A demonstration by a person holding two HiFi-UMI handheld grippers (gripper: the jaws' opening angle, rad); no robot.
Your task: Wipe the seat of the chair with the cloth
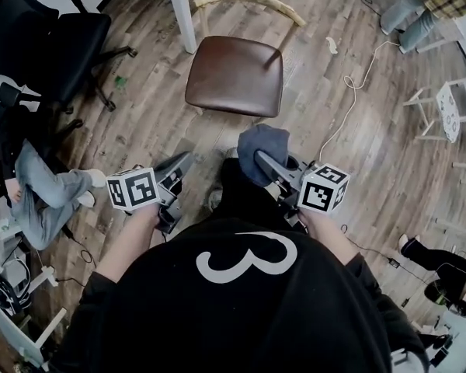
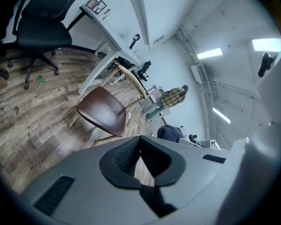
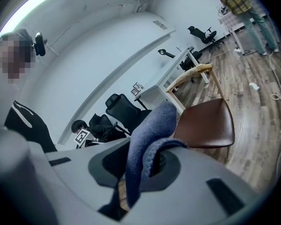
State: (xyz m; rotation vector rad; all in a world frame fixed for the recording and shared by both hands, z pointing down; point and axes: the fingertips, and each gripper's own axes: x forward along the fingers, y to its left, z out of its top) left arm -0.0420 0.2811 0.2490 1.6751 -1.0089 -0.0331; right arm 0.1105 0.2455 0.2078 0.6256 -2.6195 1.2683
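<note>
In front of chair seat [image 1: 234, 74], not yet reaching it: right gripper [image 1: 262, 162] clamps blue cloth [image 1: 262, 144], bunched forward as wiping pad. Left gripper [image 1: 183, 164] closed, empty, kept aside.

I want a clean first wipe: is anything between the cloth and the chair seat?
Nothing visible. The cloth, clamped in the right gripper, hangs over bare wood floor just short of the seat, and the seat itself is bare.
</note>
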